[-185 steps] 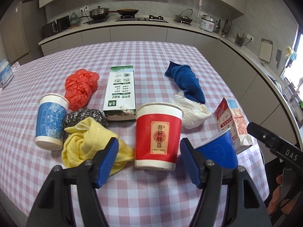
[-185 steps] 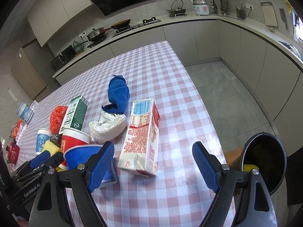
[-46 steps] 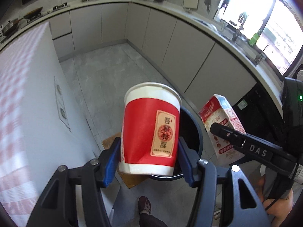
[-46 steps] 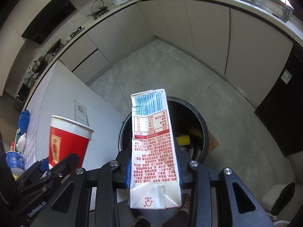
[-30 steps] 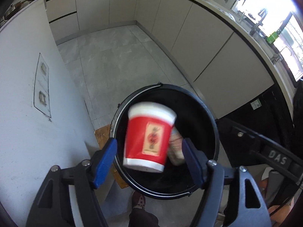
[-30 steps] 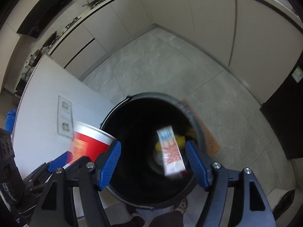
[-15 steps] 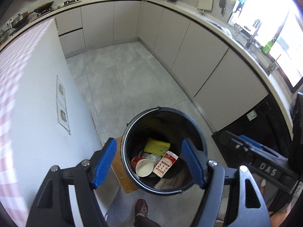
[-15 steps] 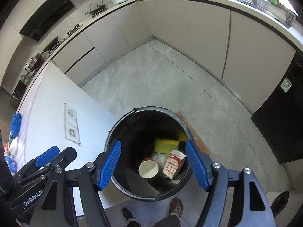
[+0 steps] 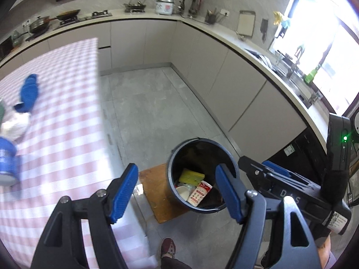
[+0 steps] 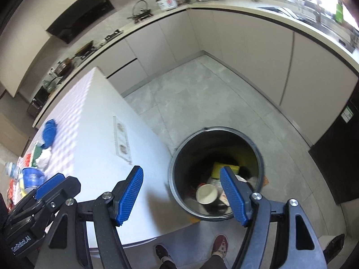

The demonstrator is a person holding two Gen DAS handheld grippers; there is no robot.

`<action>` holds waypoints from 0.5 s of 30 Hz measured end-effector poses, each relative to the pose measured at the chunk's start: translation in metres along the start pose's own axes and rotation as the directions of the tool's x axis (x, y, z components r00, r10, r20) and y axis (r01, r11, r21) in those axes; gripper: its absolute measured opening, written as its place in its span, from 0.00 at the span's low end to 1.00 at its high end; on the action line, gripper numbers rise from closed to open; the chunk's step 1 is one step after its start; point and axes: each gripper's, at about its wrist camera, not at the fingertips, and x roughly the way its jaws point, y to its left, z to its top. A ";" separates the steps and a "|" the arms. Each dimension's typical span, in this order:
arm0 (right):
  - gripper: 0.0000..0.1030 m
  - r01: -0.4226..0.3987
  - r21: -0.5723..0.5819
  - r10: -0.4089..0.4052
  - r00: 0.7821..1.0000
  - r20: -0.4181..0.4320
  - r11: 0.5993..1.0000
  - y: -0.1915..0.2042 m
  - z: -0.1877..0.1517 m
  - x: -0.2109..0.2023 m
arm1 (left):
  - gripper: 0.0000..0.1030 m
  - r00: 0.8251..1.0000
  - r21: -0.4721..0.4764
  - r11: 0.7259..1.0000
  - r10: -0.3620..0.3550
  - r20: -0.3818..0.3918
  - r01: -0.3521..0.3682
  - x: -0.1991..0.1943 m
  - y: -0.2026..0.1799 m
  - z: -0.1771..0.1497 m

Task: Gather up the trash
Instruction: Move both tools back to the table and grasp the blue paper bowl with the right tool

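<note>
The black trash bin stands on the floor beside the table; it also shows in the right wrist view. Inside lie the paper cup, the milk carton and a yellow item. My left gripper is open and empty, high above the table edge and the bin. My right gripper is open and empty above the bin's near rim. On the checked table remain a blue cloth, a white crumpled wad and a blue cup.
A brown mat lies under the bin. The person's shoes stand near it. Kitchen cabinets run along the back and right. A black appliance stands right of the bin.
Both grippers have let go of the red cup and the milk carton, which now lie in the bin. Both views have swung up and left, bringing the table top into view.
</note>
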 end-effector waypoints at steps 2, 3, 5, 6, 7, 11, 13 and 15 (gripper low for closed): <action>0.71 -0.017 -0.015 0.017 1.000 0.004 1.000 0.017 -0.003 -0.002 | 0.71 1.000 -0.019 1.000 0.012 0.015 -0.012 -0.012 0.016 -0.002; 0.71 -0.030 -0.027 0.031 1.000 0.006 0.999 0.028 -0.004 -0.004 | 0.71 1.000 -0.024 1.000 0.017 0.021 -0.016 -0.019 0.023 -0.002; 0.71 -0.052 -0.045 0.052 0.999 0.003 0.998 0.048 -0.008 -0.004 | 0.71 0.999 -0.043 0.998 0.038 0.033 -0.036 -0.030 0.040 -0.005; 0.71 -0.066 -0.055 0.066 0.998 0.002 0.996 0.060 -0.008 -0.005 | 0.71 0.998 -0.054 0.997 0.049 0.039 -0.047 -0.036 0.050 -0.007; 0.71 -0.073 -0.063 0.073 0.997 0.001 0.995 0.067 -0.009 -0.005 | 0.71 0.997 -0.067 0.996 0.064 0.046 -0.061 -0.041 0.060 -0.009; 0.73 -0.114 -0.115 0.115 0.993 -0.002 0.987 0.114 -0.015 -0.004 | 0.71 0.991 -0.114 0.987 0.122 0.063 -0.114 -0.061 0.098 -0.017; 0.74 -0.133 -0.140 0.133 0.991 -0.007 0.981 0.135 -0.020 -0.003 | 0.71 0.985 -0.146 0.979 0.156 0.072 -0.144 -0.071 0.120 -0.020; 0.74 -0.157 -0.170 0.156 0.988 -0.018 0.973 0.160 -0.025 0.000 | 0.71 0.980 -0.171 0.971 0.182 0.077 -0.166 -0.079 0.140 -0.024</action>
